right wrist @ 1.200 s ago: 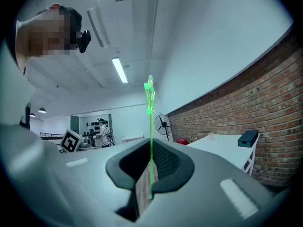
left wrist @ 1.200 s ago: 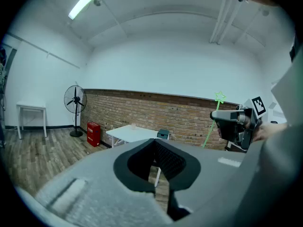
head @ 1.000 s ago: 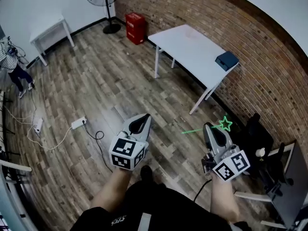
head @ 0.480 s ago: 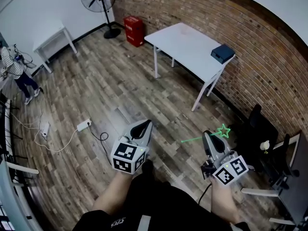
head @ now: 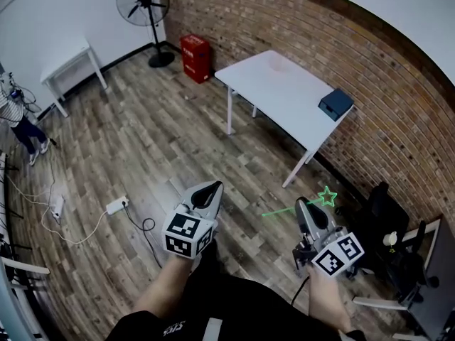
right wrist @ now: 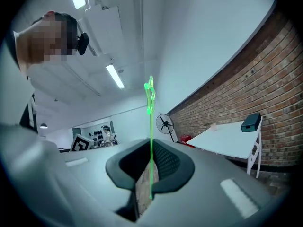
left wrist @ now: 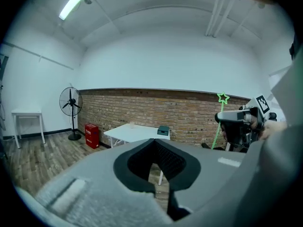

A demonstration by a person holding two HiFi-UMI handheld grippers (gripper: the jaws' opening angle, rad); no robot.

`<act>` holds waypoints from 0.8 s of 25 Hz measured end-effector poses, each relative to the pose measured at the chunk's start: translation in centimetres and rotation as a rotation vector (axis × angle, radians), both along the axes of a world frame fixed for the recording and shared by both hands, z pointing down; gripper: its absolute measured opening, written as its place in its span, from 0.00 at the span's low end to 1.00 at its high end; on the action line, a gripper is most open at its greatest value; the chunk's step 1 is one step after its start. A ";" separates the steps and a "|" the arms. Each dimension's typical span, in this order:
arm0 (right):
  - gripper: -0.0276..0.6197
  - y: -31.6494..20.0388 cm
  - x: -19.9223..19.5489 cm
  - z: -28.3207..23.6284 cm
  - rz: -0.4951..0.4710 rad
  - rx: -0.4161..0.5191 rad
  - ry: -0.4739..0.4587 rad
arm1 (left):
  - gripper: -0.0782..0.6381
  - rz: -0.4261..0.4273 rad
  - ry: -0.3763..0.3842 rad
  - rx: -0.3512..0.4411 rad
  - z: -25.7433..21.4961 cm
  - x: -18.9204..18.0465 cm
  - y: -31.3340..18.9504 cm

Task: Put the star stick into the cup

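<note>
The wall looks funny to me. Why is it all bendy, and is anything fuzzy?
Head view: the wide lens bends the red brick wall into a curve. Right gripper view: the thin green star stick looks sharp low down but fuzzy at its star tip. Left gripper view: the long white ceiling light glares, and the corners go black.

The head view looks steeply down from above; both gripper views look outward from low down, sharing the white rectangular table (head: 284, 84).

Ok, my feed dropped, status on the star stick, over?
Right gripper shut on star stick, star up. Left gripper shut, empty. Cup on white table, across the wood floor.
</note>
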State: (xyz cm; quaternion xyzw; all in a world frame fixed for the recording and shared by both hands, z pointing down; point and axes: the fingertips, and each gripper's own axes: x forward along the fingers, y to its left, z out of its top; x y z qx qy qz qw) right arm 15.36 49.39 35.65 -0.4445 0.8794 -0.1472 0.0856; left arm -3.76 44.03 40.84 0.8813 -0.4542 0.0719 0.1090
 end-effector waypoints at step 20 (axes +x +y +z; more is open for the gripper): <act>0.07 -23.7 -11.9 1.4 0.035 -0.074 0.004 | 0.12 0.067 -0.012 -0.024 -0.2 -10.7 -24.2</act>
